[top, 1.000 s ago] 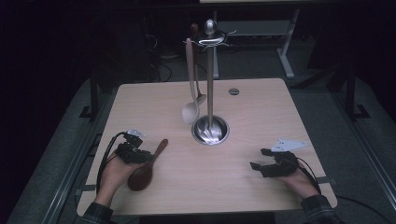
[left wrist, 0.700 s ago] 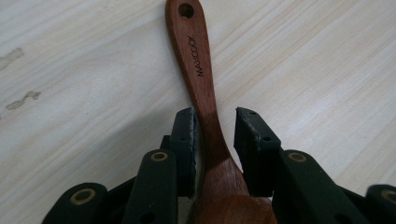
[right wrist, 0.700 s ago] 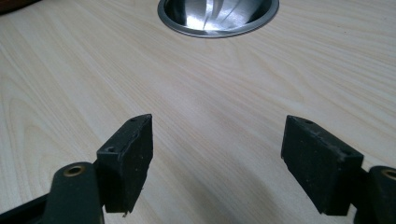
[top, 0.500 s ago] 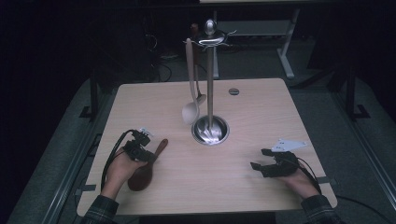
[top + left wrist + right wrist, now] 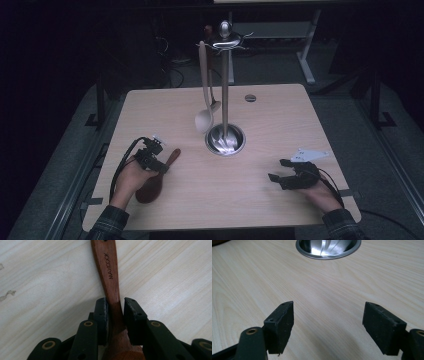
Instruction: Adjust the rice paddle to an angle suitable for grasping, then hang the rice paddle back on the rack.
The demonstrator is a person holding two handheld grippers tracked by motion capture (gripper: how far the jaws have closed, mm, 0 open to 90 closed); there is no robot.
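1. Left gripper view: the left gripper (image 5: 115,312) is straddling the neck of the dark brown wooden spoon (image 5: 108,272). Its jaws have just been closing, and they are now sitting against both sides of the handle where it widens into the bowl.
2. The spoon is lying flat on the light wood desk (image 5: 260,200), near its left front corner. Its long axis is running straight ahead of the jaws, with the handle tip pointing toward the steel utensil stand (image 5: 225,100).
3. High view: the left gripper (image 5: 150,159) is on the spoon (image 5: 150,186), far nearer than the other hand.
4. The right gripper (image 5: 292,176) is resting well apart, with its jaws gaping wide and holding nothing.
5. A pale wooden spoon (image 5: 204,95) is hanging from the stand.
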